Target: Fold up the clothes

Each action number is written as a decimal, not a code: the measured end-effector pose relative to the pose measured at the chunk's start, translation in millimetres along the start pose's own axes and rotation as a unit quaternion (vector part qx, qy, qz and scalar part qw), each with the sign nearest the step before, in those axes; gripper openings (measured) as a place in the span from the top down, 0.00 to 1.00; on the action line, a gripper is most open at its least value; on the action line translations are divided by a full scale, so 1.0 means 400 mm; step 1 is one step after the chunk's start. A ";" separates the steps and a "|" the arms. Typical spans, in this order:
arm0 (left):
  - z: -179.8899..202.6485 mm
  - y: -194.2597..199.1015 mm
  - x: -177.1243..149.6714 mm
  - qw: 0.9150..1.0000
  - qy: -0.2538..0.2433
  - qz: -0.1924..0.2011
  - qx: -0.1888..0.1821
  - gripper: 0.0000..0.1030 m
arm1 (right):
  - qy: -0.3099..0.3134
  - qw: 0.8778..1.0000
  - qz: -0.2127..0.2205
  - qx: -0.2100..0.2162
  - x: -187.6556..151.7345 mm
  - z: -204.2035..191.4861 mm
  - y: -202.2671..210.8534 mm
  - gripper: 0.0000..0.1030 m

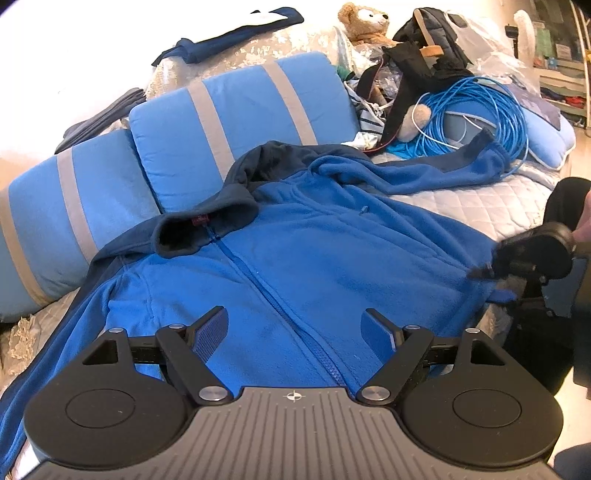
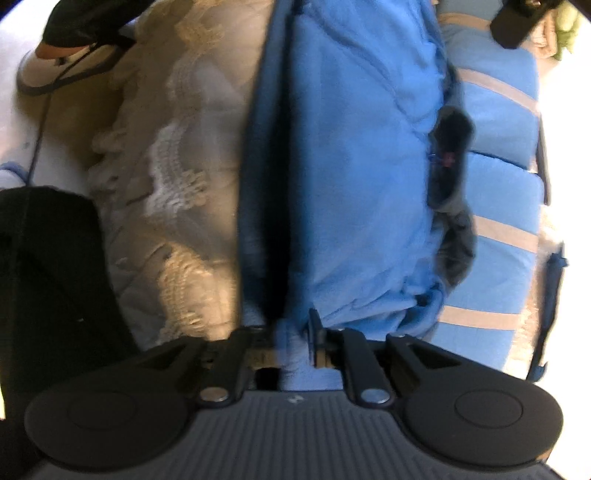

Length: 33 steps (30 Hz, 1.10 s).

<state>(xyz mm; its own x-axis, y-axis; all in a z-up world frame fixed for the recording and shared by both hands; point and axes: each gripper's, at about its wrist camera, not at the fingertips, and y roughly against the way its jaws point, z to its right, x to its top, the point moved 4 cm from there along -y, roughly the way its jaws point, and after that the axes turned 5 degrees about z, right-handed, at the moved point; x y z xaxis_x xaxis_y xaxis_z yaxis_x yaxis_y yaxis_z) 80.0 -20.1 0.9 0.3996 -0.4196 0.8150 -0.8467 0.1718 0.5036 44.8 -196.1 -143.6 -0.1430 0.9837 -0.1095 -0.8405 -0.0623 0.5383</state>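
A blue fleece jacket (image 1: 314,251) with a dark navy collar (image 1: 207,225) lies zipped and face up on the bed, one sleeve (image 1: 424,173) stretched toward the far right. My left gripper (image 1: 295,325) hovers open over the lower front, its fingers either side of the zipper, nothing between them. My right gripper (image 1: 484,273) is at the jacket's right edge. In the right wrist view the right gripper (image 2: 293,332) has its fingers close together with a bunch of the jacket (image 2: 351,166) filling the gap.
Blue pillows with grey stripes (image 1: 229,114) line the far side. A coil of blue cable (image 1: 480,114), a teddy bear (image 1: 364,20) and a black bag (image 1: 428,44) crowd the back right. A lace-trimmed bedspread (image 2: 166,166) hangs beside a person's dark leg (image 2: 44,277).
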 end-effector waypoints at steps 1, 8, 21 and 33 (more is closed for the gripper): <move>-0.003 0.002 0.002 1.000 0.002 0.000 0.000 0.24 | -0.015 1.000 0.007 -0.010 0.002 0.014 0.011 0.40; -0.066 0.040 0.044 1.000 0.003 0.000 0.013 0.24 | -0.257 0.964 0.063 0.012 -0.053 0.230 0.104 0.00; -0.278 0.248 0.306 0.996 0.021 0.051 0.066 0.24 | -0.682 0.717 0.143 0.023 -0.485 0.740 0.266 0.00; -0.341 0.214 0.351 0.993 0.070 0.063 0.077 0.23 | -0.740 0.658 0.131 0.040 -0.638 0.782 0.252 0.00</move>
<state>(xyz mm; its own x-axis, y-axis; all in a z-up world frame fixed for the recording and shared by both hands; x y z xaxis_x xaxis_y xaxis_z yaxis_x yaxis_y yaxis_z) 111.5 57.2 197.4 0.3236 -0.2738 0.9057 -0.9322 0.0719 0.3548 159.9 -400.4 200.0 0.4386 0.0317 0.8981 -0.8493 -0.3121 0.4258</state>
